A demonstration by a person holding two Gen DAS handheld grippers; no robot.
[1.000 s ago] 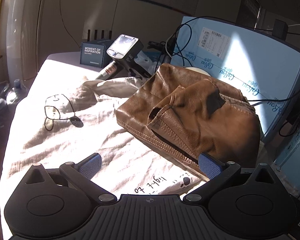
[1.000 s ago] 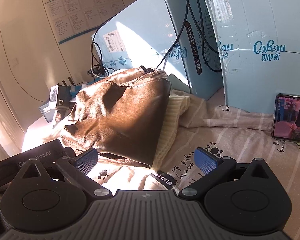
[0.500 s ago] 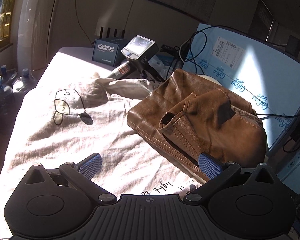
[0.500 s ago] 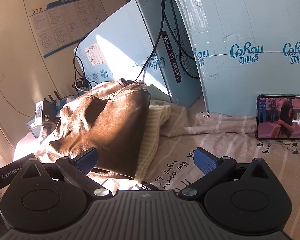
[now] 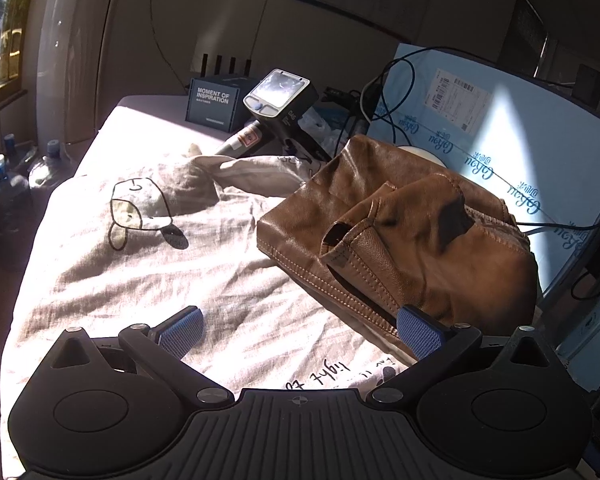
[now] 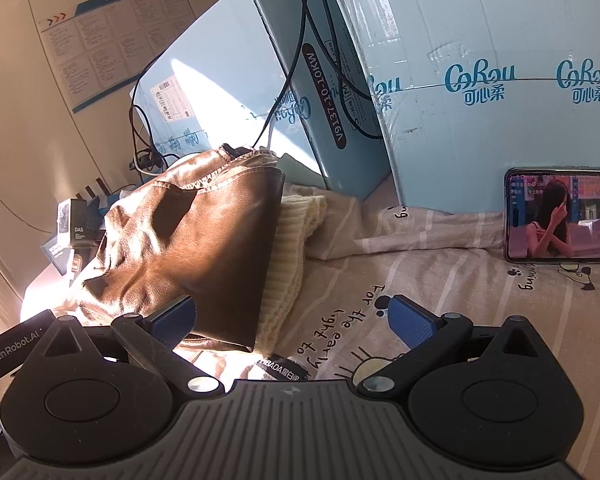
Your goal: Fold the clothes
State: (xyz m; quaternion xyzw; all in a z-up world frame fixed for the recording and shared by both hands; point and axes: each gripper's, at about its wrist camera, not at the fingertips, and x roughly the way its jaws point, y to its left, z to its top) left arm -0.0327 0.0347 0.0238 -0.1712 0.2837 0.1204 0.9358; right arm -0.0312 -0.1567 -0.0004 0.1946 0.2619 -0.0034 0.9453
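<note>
A folded brown leather jacket lies on the bed sheet, in a heap. In the right wrist view the jacket rests on a cream knit garment. My left gripper is open and empty, just in front of the jacket's near hem. My right gripper is open and empty, in front of the jacket's lower corner and the knit garment. A black clothing label shows on the sheet between the fingers.
Light blue cartons with black cables stand behind the clothes. A phone playing video leans against a carton at right. A dark box and a black device sit at the bed's far end. Water bottles stand left.
Both grippers have drawn back and shifted slightly; the jacket sits a little farther away in both views. Both stay open and empty. The clothes have not moved.
</note>
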